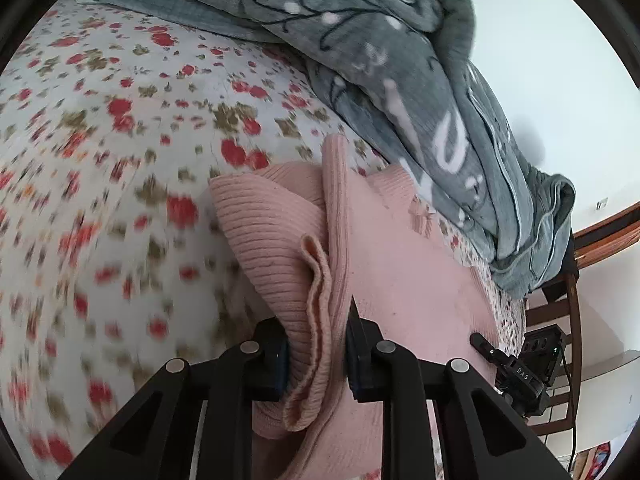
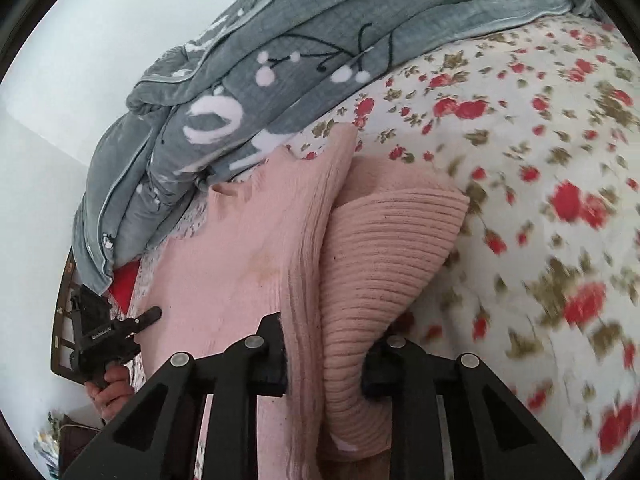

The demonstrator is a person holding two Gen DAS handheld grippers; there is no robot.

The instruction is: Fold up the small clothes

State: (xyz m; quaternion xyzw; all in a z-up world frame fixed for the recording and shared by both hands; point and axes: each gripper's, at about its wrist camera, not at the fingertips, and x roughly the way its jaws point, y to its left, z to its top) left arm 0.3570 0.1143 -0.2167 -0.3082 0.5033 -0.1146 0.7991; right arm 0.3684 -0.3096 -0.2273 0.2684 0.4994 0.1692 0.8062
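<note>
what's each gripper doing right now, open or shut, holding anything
Left gripper: shut on a bunched fold of the pink knit garment.
Right gripper: shut on a ribbed fold of the same garment.

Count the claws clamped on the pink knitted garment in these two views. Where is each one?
2. The left claw pinches a bunched edge of the pink knitted garment over the floral sheet; the right claw grips its ribbed fold.

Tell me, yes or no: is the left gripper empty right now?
No; in the left wrist view the left gripper is shut on a bunched fold of the pink knit garment, which fills the gap between its fingers.
</note>
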